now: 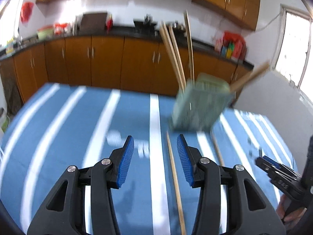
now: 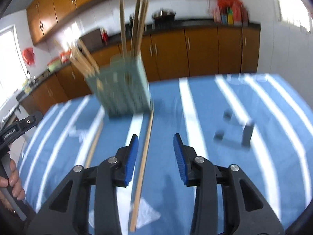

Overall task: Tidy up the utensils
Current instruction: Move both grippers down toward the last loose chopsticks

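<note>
A: Two loose chopsticks lie flat on the desk, on its blue cloth with white stripes. The nearer chopstick runs lengthwise away from the left hand-held gripper, its far tip pointing at the green holder. It lies between that gripper's blue pads, closer to the right one, and touches neither.

B: And the second chopstick?

A: It lies just to the right of the first, nearly parallel, also aimed at the holder's base. From the right wrist view the pair appears again: one chopstick passes between the pads of the right hand-held gripper near its left pad, the other lies further left.

B: How do the grippers stand?

A: Both are partly open with nothing gripped; the pads stand clear of the wood.

B: What is in the holder?

A: The slotted holder stands on the desk, blurred in both views. A bunch of chopsticks rises from it, some near upright, and others lean outward over its rim. How many cannot be told through the blur.

B: Anything else on the cloth?

A: A small dark grey block stands well off to the right.
</note>
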The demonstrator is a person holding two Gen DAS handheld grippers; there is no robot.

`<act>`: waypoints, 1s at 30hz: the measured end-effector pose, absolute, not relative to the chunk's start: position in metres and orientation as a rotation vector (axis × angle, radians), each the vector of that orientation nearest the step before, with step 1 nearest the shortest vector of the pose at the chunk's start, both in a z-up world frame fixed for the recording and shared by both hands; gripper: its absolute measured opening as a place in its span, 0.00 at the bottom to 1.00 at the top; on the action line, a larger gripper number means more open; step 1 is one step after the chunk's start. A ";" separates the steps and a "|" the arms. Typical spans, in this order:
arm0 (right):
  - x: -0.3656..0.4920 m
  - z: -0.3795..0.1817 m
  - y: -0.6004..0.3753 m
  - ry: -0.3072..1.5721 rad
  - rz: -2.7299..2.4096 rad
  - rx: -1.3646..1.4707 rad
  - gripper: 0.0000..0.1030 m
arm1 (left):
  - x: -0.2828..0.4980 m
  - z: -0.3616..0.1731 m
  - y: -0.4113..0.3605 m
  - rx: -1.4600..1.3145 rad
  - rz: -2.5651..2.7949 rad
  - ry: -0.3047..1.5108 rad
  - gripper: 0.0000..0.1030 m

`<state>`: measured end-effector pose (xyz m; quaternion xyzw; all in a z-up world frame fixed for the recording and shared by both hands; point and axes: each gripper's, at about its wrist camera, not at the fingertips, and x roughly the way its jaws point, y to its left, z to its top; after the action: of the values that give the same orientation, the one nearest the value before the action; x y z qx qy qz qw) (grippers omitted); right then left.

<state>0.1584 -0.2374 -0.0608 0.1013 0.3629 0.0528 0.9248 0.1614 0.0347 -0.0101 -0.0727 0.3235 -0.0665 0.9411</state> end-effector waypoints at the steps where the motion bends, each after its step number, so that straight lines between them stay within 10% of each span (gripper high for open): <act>1: 0.157 -0.072 -0.231 0.775 0.121 0.208 0.34 | 0.158 -0.024 0.031 -0.147 -0.143 0.692 0.45; 30: 0.165 -0.111 -0.217 0.851 -0.019 0.103 0.08 | 0.142 -0.094 -0.024 -0.029 -0.137 0.874 0.25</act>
<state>0.1646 -0.2172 -0.1111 0.0497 0.4127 -0.0091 0.9095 0.1418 -0.0238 -0.0937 -0.0138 0.4230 -0.0665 0.9036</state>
